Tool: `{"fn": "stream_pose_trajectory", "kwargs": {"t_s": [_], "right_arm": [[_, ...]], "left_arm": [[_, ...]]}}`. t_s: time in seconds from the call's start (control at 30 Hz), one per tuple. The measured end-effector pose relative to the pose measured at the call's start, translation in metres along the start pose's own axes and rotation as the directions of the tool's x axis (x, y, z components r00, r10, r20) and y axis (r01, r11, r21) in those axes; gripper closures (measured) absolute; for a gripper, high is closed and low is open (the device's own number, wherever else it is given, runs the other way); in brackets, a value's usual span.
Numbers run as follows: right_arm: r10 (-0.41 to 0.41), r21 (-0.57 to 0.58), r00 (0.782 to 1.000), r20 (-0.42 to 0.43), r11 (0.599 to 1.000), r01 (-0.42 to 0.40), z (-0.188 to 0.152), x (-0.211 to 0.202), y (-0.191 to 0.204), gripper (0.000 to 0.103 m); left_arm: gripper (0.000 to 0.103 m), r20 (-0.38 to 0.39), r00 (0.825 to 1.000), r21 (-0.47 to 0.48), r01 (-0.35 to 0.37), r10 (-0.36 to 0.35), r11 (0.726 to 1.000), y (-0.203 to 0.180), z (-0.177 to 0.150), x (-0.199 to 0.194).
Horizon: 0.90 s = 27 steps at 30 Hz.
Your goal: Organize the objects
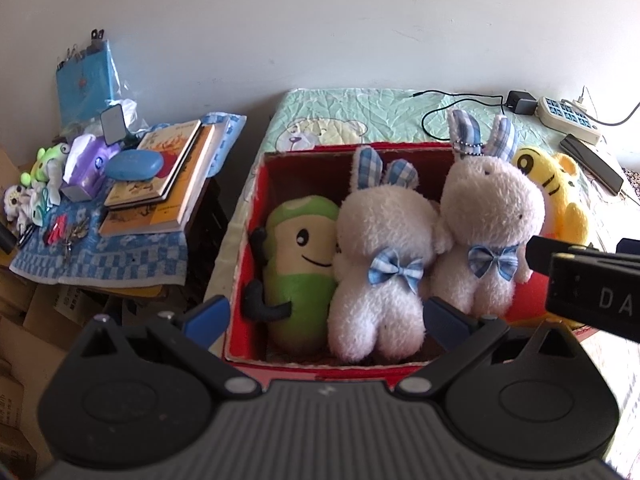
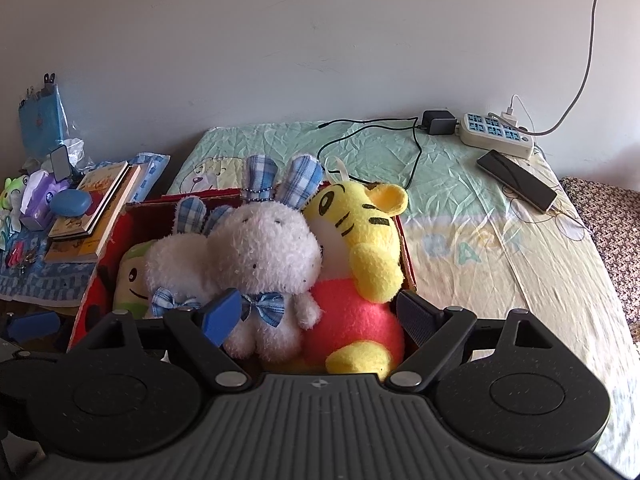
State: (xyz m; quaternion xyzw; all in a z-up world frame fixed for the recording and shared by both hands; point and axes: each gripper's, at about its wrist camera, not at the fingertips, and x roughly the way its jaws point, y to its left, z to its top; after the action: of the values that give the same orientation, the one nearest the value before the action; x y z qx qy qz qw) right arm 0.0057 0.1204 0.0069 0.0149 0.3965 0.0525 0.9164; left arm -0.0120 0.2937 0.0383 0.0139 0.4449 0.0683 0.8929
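Observation:
A red cardboard box [image 1: 256, 216] stands on the bed and holds a green smiling plush [image 1: 296, 264], two white bunnies with blue bows [image 1: 384, 248] [image 1: 484, 216] and a yellow tiger plush [image 1: 560, 196] at its right end. My left gripper [image 1: 328, 318] is open just in front of the box, its blue fingers either side of the nearer bunny's legs. In the right wrist view my right gripper [image 2: 320, 314] is open, fingers spread past the bunny [image 2: 272, 248] and the tiger [image 2: 360, 240], whose red belly lies between them. The box's right wall is hidden by the right gripper's body [image 1: 588, 280].
A side table left of the bed carries stacked books [image 1: 168, 176], a blue case [image 1: 134, 164], a tissue pack [image 1: 86, 164], keys and small toys on a checked cloth. A power strip [image 2: 496, 134], a charger with its cable [image 2: 438, 122] and a phone [image 2: 516, 180] lie on the bed sheet [image 2: 480, 256].

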Motion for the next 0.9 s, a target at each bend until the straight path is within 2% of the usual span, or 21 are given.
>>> {"fn": "stream_pose_trajectory", "kwargs": {"t_s": [0.9], "right_arm": [[0.018, 0.035, 1.0, -0.02, 0.999, -0.018, 0.005, 0.016, -0.008, 0.016]], "left_arm": [[0.001, 0.003, 1.0, 0.029, -0.005, 0.005, 1.0, -0.009, 0.007, 0.013]]}}
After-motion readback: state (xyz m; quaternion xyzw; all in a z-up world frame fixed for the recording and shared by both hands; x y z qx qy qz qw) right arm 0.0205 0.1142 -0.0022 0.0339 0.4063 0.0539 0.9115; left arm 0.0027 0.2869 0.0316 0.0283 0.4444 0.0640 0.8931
